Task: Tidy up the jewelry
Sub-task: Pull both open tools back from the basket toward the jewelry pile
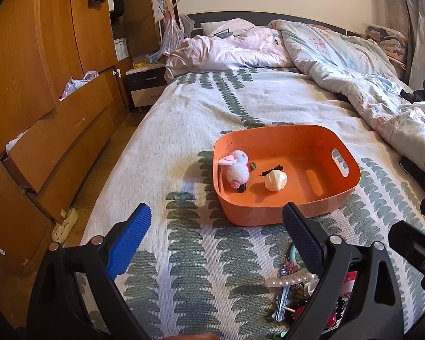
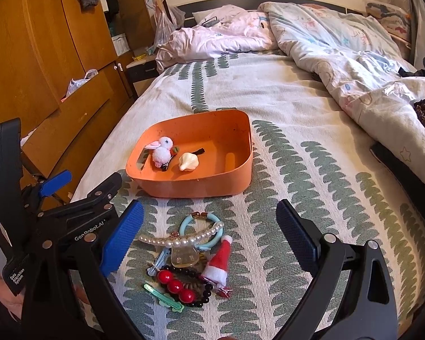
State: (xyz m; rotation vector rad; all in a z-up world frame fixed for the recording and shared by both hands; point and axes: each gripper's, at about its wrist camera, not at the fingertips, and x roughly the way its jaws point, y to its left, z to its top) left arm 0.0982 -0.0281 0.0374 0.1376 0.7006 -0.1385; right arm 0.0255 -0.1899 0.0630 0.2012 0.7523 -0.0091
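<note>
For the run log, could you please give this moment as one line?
left gripper: open, empty | right gripper: open over pile | orange tray: two clips inside

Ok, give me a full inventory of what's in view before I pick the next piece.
Basket: one, orange, on the bedspread, beyond the pile.
Pompom bunny clip: one, white and pink, in the basket, left side.
Shell-shaped clip: one, cream, in the basket, right of the bunny.
Pearl clip: one, white, top of the pile near the camera.
Ring bracelet: one, light blue, under the pearl clip.
Santa hat clip: one, red and white, pile's right side.
Cherry bead tie: one, red, pile's front.
Snap clip: one, green, pile's front left.
Left hand-held gripper: open, empty.
Right hand-held gripper: open, over the pile.
</note>
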